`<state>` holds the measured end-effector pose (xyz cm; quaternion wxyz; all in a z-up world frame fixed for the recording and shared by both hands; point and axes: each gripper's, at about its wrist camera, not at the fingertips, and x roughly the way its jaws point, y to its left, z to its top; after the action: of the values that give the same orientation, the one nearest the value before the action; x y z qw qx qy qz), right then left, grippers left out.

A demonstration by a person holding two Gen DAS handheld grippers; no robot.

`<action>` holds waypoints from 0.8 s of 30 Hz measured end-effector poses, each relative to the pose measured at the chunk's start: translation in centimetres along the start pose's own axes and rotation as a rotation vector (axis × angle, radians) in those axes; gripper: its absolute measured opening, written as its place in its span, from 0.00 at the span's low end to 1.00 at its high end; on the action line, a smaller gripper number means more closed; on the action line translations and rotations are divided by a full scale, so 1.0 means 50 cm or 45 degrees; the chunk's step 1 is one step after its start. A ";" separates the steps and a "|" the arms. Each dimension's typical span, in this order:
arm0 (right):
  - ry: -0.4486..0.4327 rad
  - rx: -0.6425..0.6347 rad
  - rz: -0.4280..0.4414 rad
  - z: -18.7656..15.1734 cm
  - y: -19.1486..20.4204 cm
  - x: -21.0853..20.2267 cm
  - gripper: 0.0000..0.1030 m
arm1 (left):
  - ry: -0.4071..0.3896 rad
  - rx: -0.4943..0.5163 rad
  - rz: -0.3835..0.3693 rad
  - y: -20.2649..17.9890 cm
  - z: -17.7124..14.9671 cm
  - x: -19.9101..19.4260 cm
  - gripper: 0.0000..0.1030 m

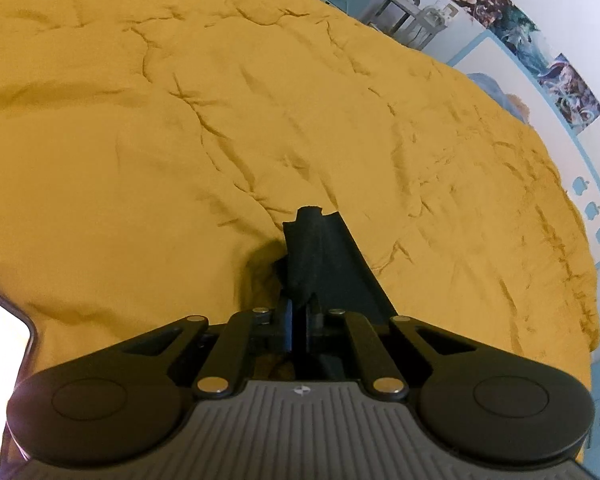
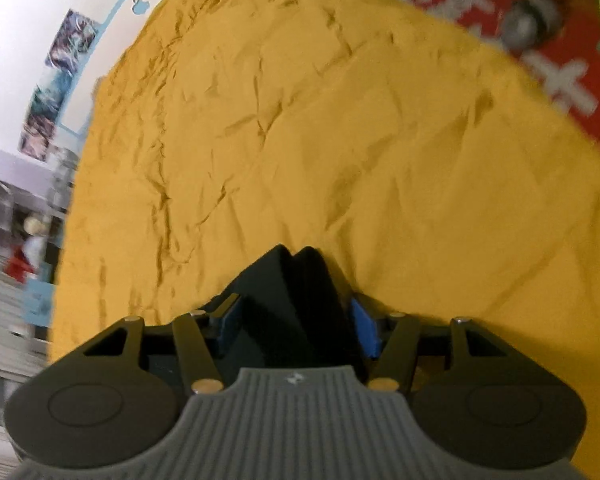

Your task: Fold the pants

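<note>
Both grippers have the pants off the bed, held in the air over the yellow bedspread.

Left gripper: jaws nearly together, pinched on a thin bunch of dark pants fabric. The cloth sticks out past the fingers and a taut edge runs back down to the right of the gripper.

Right gripper: jaws further apart but clamped on a thicker wad of the same pants, several layers stacked between the blue pads. Right view is motion-blurred, so this gripper looks to be moving.

The rest of the garment hangs below the cameras, out of sight. Can't tell whether these are waistband corners or hems, or how many folds are in.

My read: this is the lift-and-carry part of a fold, with the two held ends in the air before laying down. Progress looks early to mid, not confirmable.

Next move needs:
- both grips kept tight, with the span between the grippers taut so the cloth hangs flat
- lower onto the open middle of the bed, away from the far edge by the wall
- lay the hanging part down first, then bring the held edge over it

A phone sits at the near left edge of the bed; keep the cloth off it.
</note>
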<state>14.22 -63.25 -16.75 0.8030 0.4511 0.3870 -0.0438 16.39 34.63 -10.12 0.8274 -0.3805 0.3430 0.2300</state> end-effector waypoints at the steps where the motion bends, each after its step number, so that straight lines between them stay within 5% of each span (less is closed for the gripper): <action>1: 0.001 0.026 0.036 0.002 -0.011 0.005 0.46 | -0.003 0.006 0.012 -0.004 0.000 0.001 0.05; 3: 0.000 0.055 0.092 0.003 -0.025 0.008 0.16 | -0.012 0.009 0.028 -0.011 -0.002 0.001 0.05; 6: -0.029 0.032 0.139 -0.004 -0.022 -0.005 0.08 | -0.039 0.036 0.041 -0.022 -0.003 -0.012 0.05; 13: -0.240 -0.191 0.114 -0.019 0.078 -0.096 0.05 | -0.212 0.089 0.008 -0.035 0.003 -0.093 0.04; 18: -0.212 -0.207 -0.058 -0.001 0.093 -0.052 0.05 | -0.143 0.137 0.094 -0.013 -0.014 -0.063 0.05; 21: -0.180 -0.146 -0.115 -0.007 0.064 -0.020 0.06 | -0.053 0.123 0.215 0.011 -0.012 -0.033 0.12; 24: -0.186 -0.102 -0.137 -0.013 0.054 -0.015 0.13 | -0.070 0.182 0.318 0.021 0.005 -0.038 0.15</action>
<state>14.46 -61.37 -14.59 0.8430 0.3927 0.3526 -0.1042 14.57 35.21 -9.08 0.8264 -0.2687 0.3804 0.3165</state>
